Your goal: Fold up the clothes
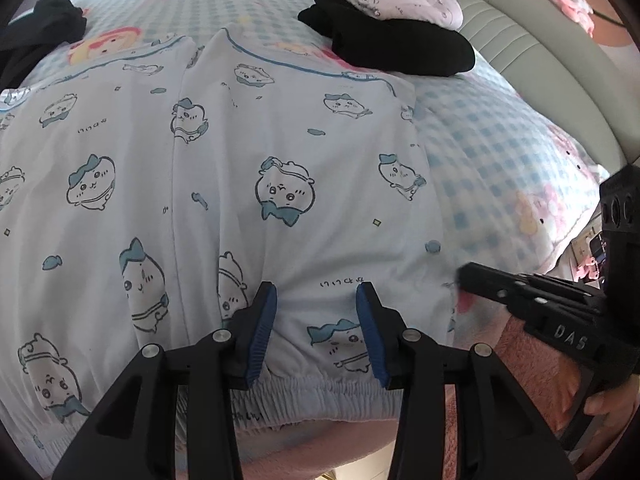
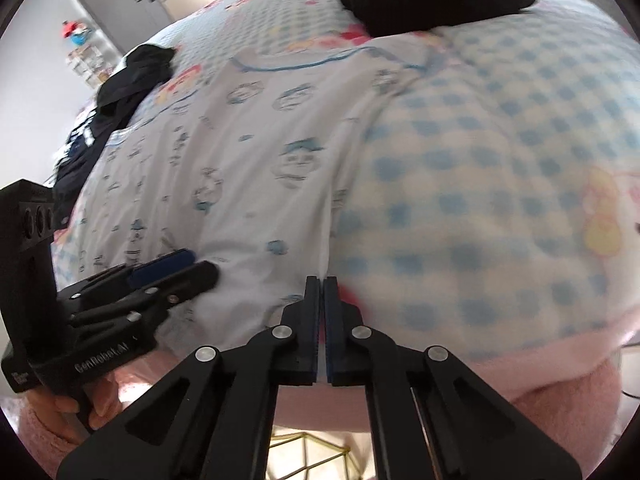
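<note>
Blue-and-white checked cartoon-print bedspread [image 1: 500,140] fills frame; grey ribbed padded headboard [image 1: 532,12] upper right; grey door [image 2: 120,4] upper left of right view.

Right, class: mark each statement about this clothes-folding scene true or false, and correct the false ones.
1. The left claw is open over the printed pyjama shorts. True.
2. The right claw stands wide open. False: it is shut, at the shorts' edge.
3. A black garment lies beyond the shorts on the checked bedspread. True.
4. The shorts are plain red. False: white with blue cartoon faces.
5. The elastic waistband lies at the near edge. True.
</note>
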